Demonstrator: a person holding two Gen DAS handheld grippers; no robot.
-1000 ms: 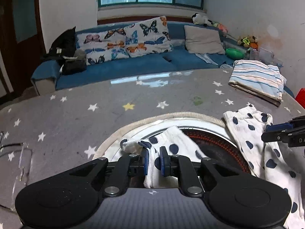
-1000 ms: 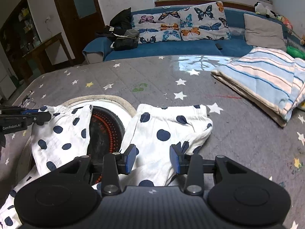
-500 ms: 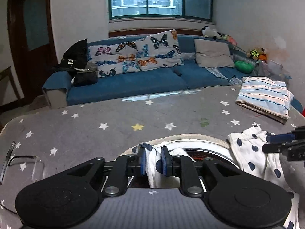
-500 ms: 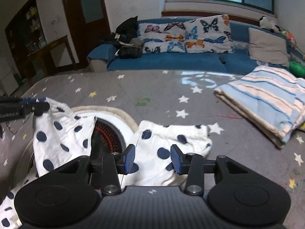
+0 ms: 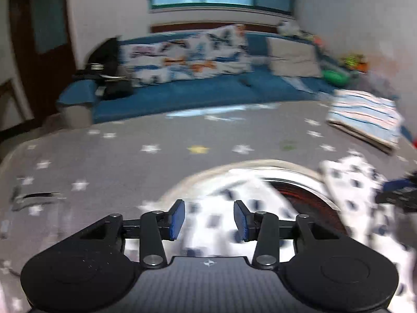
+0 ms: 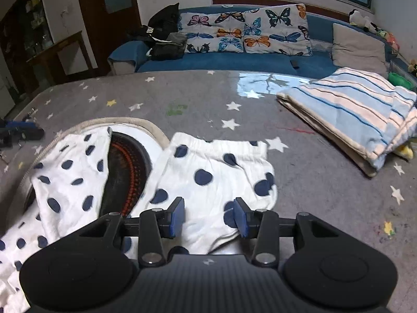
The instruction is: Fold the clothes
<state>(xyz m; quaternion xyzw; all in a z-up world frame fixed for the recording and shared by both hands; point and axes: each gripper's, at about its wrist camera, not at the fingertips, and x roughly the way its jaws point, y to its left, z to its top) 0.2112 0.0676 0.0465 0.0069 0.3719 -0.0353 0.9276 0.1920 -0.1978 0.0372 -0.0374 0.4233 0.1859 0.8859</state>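
White cotton trousers [image 6: 208, 177] dotted navy are lying half-folded under both sets of parted jaws. The left gripper [image 5: 209, 219] has just been opening, cloth loose between its pads; the right gripper [image 6: 208, 216] is hovering released. Beyond the jaws a striped blanket [image 6: 357, 120] is sitting folded; the trousers' final folds are remaining.
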